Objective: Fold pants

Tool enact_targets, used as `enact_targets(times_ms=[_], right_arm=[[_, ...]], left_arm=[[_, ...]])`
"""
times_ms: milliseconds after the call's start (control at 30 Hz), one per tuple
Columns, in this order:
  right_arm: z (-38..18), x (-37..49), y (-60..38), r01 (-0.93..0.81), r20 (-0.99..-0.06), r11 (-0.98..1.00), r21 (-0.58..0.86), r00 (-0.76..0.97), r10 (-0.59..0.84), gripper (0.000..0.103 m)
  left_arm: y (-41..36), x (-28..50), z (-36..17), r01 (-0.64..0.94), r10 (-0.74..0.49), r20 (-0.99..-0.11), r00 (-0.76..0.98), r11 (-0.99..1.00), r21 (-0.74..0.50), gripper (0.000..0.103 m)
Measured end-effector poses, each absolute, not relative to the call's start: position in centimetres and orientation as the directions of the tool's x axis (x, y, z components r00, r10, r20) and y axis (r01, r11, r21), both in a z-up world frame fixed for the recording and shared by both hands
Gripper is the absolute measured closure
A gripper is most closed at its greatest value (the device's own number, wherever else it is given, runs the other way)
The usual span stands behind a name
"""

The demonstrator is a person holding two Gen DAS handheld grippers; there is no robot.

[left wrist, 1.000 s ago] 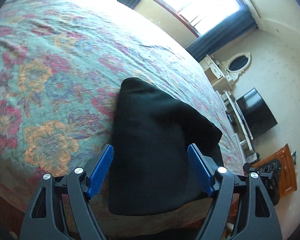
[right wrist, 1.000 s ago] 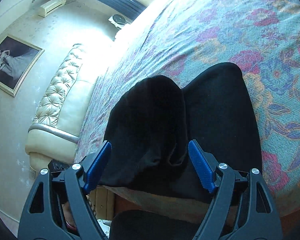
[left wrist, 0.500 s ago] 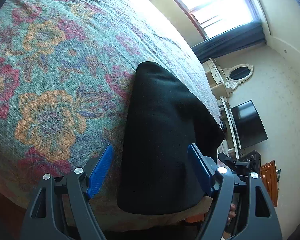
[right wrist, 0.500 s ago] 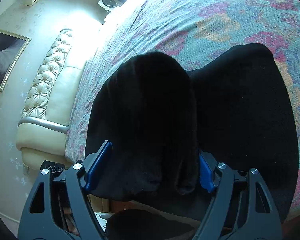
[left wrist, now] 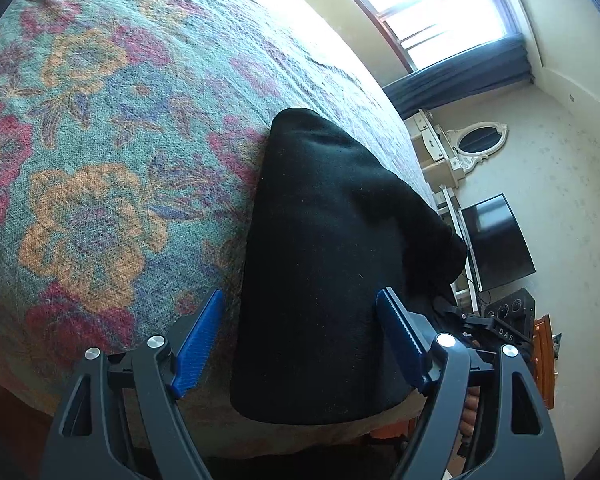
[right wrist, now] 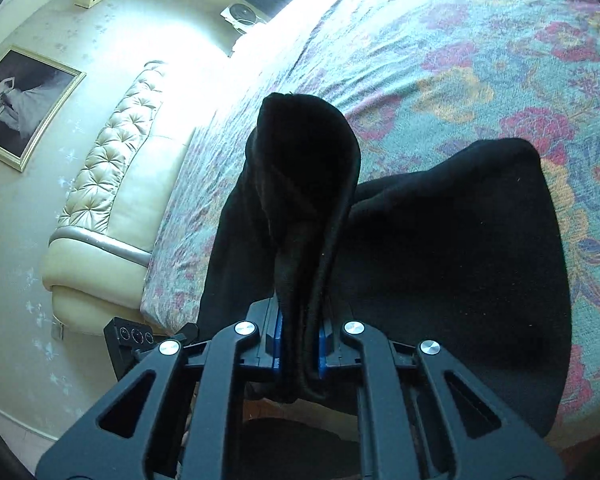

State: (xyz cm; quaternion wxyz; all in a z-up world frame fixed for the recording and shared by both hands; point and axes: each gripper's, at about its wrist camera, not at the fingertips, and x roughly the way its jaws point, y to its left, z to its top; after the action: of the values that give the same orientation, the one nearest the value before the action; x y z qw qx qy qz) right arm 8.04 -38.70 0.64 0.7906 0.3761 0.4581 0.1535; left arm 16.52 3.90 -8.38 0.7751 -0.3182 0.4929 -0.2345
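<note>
At the near edge of the floral bedspread (left wrist: 100, 152), in the lower middle of the left wrist view, the black pants (left wrist: 324, 280) lay with one folded leg running up toward the frame's centre. The left gripper (left wrist: 300, 344) had its jaws wide, one blue pad on each side of that leg, neither pressing on it. In the right wrist view the right gripper (right wrist: 298, 346) had just closed its jaws onto a bunched fold of the pants (right wrist: 440, 264), the cloth pinched between the blue pads at lower centre and lifted into a ridge. The rest of the pants spread flat toward the right. A tufted cream headboard (right wrist: 112, 184) stood at the left
</note>
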Motion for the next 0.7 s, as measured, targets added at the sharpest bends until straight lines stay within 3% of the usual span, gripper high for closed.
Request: enact_targets(times_ms=[267,700], right_arm=[[1.5,5.8,-43.2,0.153,-0.631,0.687,0.71,0.571,0.525,0.092],[-3.4,3.9,-46.8,0.243,-0.636,0.629,0.739,0.56,0.531,0.092]], left_arm=[[1.3,16.0,-7.1,0.15,-0.718,-0.583,0.38,0.67,-0.727,0.025],[-0.5,16.3,-7.9,0.162,-0.7,-0.623,0.348,0.7,-0.696,0.023]])
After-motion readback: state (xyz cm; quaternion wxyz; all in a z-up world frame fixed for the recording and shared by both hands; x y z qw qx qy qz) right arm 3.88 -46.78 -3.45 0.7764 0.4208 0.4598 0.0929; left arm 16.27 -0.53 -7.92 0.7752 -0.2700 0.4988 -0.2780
